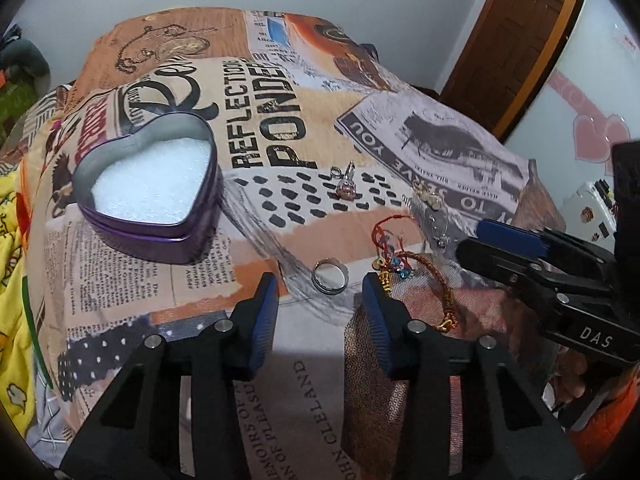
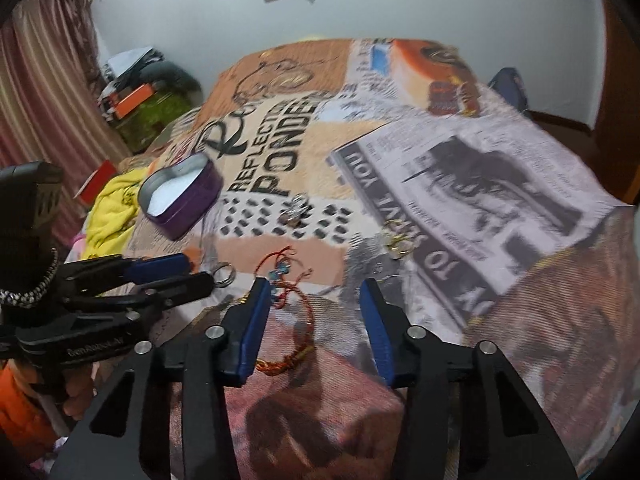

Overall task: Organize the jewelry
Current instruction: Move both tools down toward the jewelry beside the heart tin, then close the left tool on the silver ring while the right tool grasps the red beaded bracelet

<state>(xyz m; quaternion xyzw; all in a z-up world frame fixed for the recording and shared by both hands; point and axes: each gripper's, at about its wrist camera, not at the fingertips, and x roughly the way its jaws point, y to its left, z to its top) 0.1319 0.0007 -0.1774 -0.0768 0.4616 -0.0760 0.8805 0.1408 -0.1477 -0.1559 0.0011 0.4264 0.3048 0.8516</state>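
My left claw (image 1: 320, 284) hangs over the silver ring (image 1: 329, 276) on the bed (image 1: 256, 152), jaws partly spread with the ring ahead in the gap, pinching nothing. My right claw (image 2: 316, 292), also part-spread and empty, straddles the red thread bracelet (image 2: 288, 300). I judge each lined up for a pick, since the open heart-shaped tin (image 1: 152, 192) waits on the left.

My left wrist camera looks steeply down past its hand-held gripper (image 1: 320, 284), close over the printed bedspread (image 1: 256, 148). My right wrist camera (image 2: 316, 292) sits just beside it, angled down the same way. Both share the heart-shaped tin (image 1: 152, 200) (image 2: 180, 196), the silver ring (image 1: 329, 276) (image 2: 224, 274) and the red thread bracelet (image 1: 404, 256) (image 2: 288, 276).
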